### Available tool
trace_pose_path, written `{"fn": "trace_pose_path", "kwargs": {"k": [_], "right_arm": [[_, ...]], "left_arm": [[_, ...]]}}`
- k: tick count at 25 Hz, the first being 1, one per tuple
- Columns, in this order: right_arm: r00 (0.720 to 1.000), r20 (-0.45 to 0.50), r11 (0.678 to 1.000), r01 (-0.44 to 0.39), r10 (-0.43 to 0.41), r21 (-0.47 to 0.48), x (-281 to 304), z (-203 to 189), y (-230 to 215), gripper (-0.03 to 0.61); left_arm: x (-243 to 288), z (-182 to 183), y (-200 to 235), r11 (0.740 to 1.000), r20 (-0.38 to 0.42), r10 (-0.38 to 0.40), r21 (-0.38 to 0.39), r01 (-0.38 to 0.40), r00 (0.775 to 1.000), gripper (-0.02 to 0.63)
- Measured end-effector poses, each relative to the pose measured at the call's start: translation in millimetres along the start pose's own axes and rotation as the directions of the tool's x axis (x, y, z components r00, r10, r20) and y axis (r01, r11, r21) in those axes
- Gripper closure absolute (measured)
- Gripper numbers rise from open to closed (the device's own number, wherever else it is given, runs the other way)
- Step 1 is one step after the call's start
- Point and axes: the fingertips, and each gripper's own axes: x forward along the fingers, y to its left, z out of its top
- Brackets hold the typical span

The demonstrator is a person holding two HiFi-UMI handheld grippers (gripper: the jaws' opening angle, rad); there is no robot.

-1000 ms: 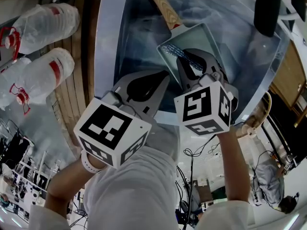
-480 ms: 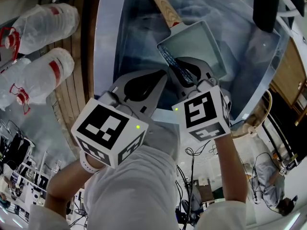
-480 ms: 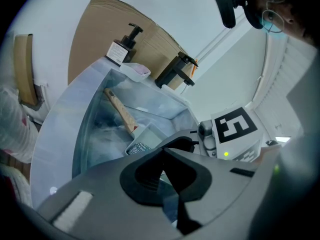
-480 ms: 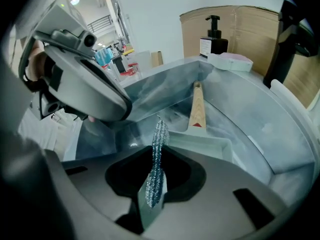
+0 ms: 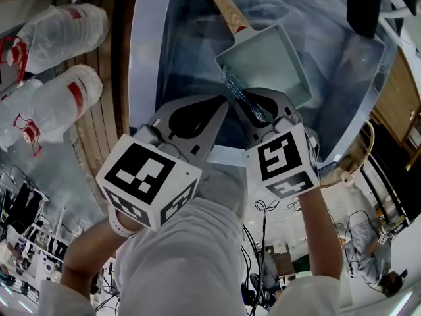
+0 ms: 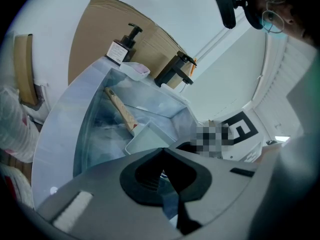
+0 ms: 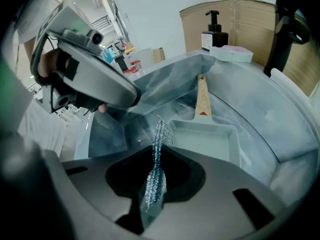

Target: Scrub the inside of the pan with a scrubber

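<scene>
A pale rectangular pan (image 5: pixel 266 61) with a wooden handle (image 5: pixel 223 2) lies in the steel sink (image 5: pixel 146 51). My right gripper (image 5: pixel 247 101) is shut on a thin metallic scrubber (image 5: pixel 233 85), whose free end sits at the pan's near-left rim. In the right gripper view the scrubber (image 7: pixel 161 131) stands up from the right gripper (image 7: pixel 159 153), just short of the pan (image 7: pixel 207 136). My left gripper (image 5: pixel 222 104) hovers beside it over the sink's near edge, shut on nothing. In the left gripper view the left gripper (image 6: pixel 162 151) points at the pan (image 6: pixel 147 136).
A black faucet (image 7: pixel 285 29) and a soap pump bottle (image 7: pixel 214 31) stand at the sink's far side, before a cardboard sheet (image 6: pixel 95 39). Two clear plastic bottles (image 5: pixel 56 107) lie on the wooden counter left of the sink. The person's torso fills the lower head view.
My right gripper has drawn the scrubber from inside the pan back to its near-left rim. The left gripper has hardly moved.
</scene>
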Motion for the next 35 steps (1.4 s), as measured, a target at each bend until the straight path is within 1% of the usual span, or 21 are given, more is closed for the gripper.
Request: {"fn": "trace_pose_path", "kwargs": {"k": [3, 5, 10, 13, 15, 19, 23, 26, 30, 35], "right_arm": [[1.0, -0.023, 0.999, -0.016, 0.017, 0.032, -6, -12, 1, 0.528], [1.0, -0.012, 0.998, -0.028, 0.029, 0.06, -6, -14, 1, 0.528], [0.997, 0.07, 0.993, -0.029, 0.021, 0.114, 4, 10, -6, 0.528], [0.995, 0.097, 0.991, -0.033, 0.02, 0.131, 9, 23, -12, 0.528], [0.995, 0.095, 0.991, -0.039, 0.026, 0.13, 8, 22, -12, 0.528], [0.997, 0.067, 0.992, -0.048, 0.04, 0.12, 2, 5, -4, 0.528], [0.998, 0.024, 0.994, -0.056, 0.054, 0.089, -6, -16, 3, 0.528], [0.998, 0.015, 0.996, -0.056, 0.055, 0.071, -13, -24, 5, 0.528], [1.0, 0.007, 0.998, -0.016, 0.016, 0.065, -16, -26, -1, 0.528], [0.996, -0.024, 0.995, 0.088, -0.087, 0.042, -17, -31, -27, 0.528]], "left_arm": [[0, 1, 0, 1.0, -0.004, -0.002, -0.004, 0.002, 1.0, 0.609], [-1, 1, 1, 1.0, -0.003, -0.002, -0.006, 0.002, 1.0, 0.609], [-1, 0, 1, 1.0, -0.007, 0.002, -0.006, -0.002, 1.0, 0.609], [-1, -1, 0, 1.0, -0.005, 0.004, -0.004, -0.004, 1.0, 0.609], [-3, -1, 0, 1.0, -0.003, 0.006, -0.003, -0.006, 1.0, 0.609], [-5, -2, 2, 1.0, -0.002, 0.01, -0.005, -0.01, 1.0, 0.609], [-5, -1, 1, 1.0, 0.003, 0.01, -0.004, -0.01, 1.0, 0.609], [-5, -1, 1, 1.0, 0.0, 0.009, -0.003, -0.009, 1.0, 0.609], [-4, -3, 1, 1.0, -0.003, 0.013, 0.0, -0.013, 1.0, 0.609], [-2, -3, -3, 1.0, -0.007, 0.009, 0.007, -0.009, 1.0, 0.609]]}}
